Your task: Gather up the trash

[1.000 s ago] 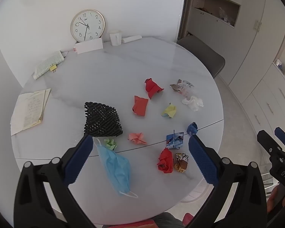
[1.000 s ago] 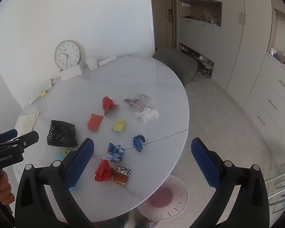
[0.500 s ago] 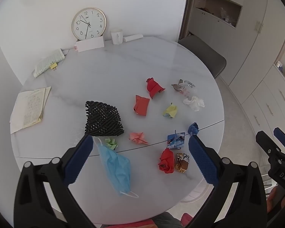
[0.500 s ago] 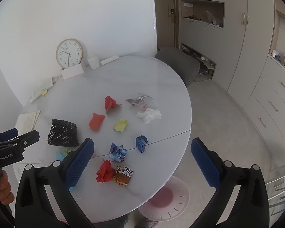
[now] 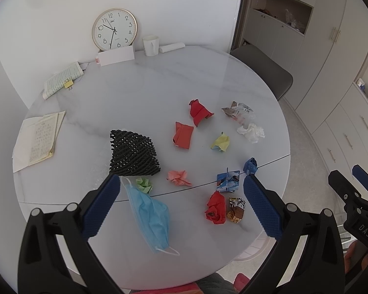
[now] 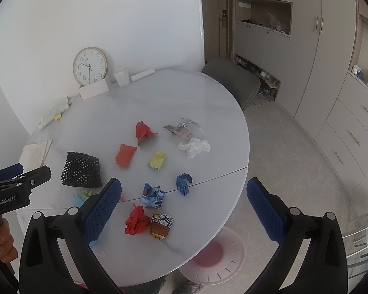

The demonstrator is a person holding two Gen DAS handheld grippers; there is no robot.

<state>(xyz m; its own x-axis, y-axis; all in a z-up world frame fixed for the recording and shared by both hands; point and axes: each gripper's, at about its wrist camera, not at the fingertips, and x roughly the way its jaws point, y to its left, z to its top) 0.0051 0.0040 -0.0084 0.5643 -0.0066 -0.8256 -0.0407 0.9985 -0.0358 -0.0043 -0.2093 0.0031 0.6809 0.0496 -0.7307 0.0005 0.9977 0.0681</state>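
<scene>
Crumpled trash (image 5: 216, 211) is lying scattered across the table (image 5: 135, 103), beside a mask (image 5: 151, 216). The left gripper (image 5: 179, 203) and right gripper (image 6: 184, 208) are hovering above, jaws spread wide, holding nothing.

**Round marble table against a white wall, cabinets beyond**

A round white marble-look table (image 5: 139, 93) fills the room's middle, a thin seam crossing its near part. Behind the table rises a plain white wall (image 6: 125, 14), where a gold-rimmed clock (image 5: 114, 29) leans. Right of the table sits a grey chair (image 6: 230, 78). Further right stand tall beige cabinets (image 6: 301, 49) with an open shelf niche, then drawers (image 6: 350, 137). The floor (image 6: 282, 156) is pale and speckled. Soft daylight.
</scene>
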